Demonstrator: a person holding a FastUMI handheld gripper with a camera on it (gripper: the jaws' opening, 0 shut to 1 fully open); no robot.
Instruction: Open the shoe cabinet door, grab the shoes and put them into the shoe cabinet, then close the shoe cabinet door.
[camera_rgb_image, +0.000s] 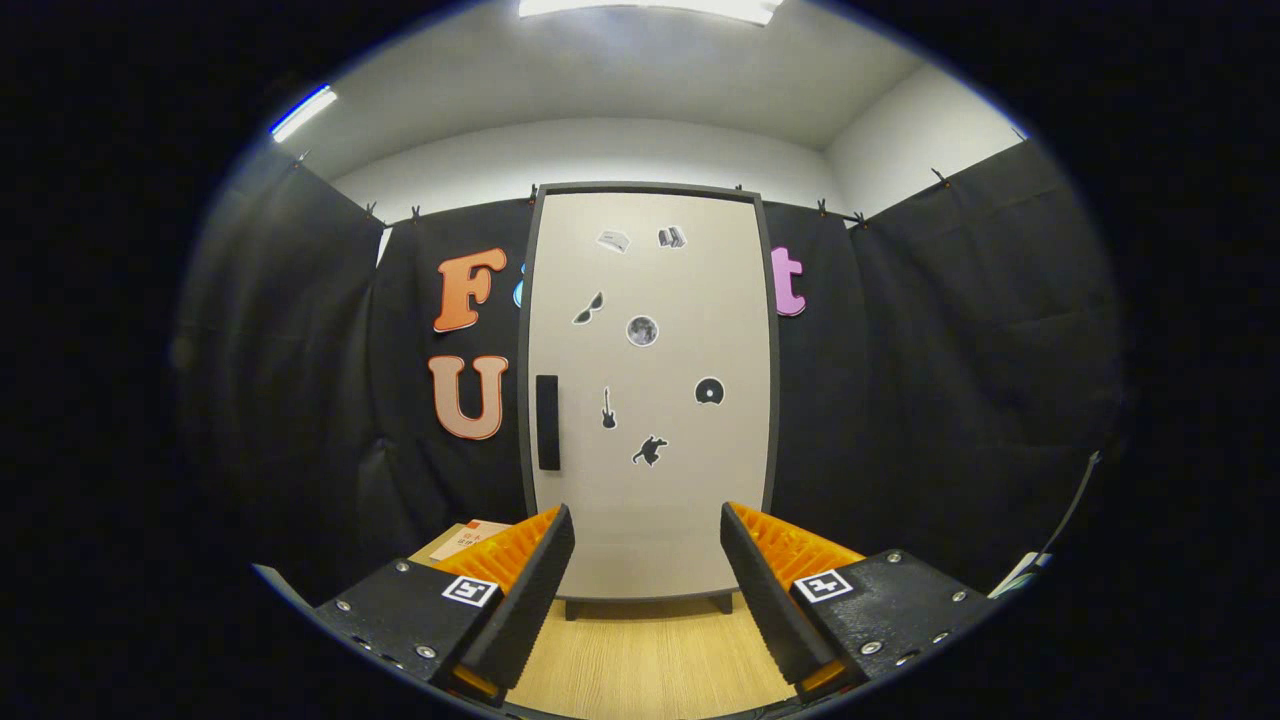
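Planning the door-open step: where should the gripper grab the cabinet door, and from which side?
Probably the dark vertical handle by the door's left edge. Come straight on, with the open gripper turned to straddle the narrow bar. The handle's place hints at right-side hinges, which I can't see.

The gripper (648, 560) shows at the bottom of the frame as two wedge-shaped fingers standing apart with a wide gap between them. Each finger (520, 590) has a ribbed inner face and a ridged outer pad. Behind them sit flat dark mounting blocks, each dotted with small silver screws (perhaps five a side) and bearing a square black-and-white marker tag.
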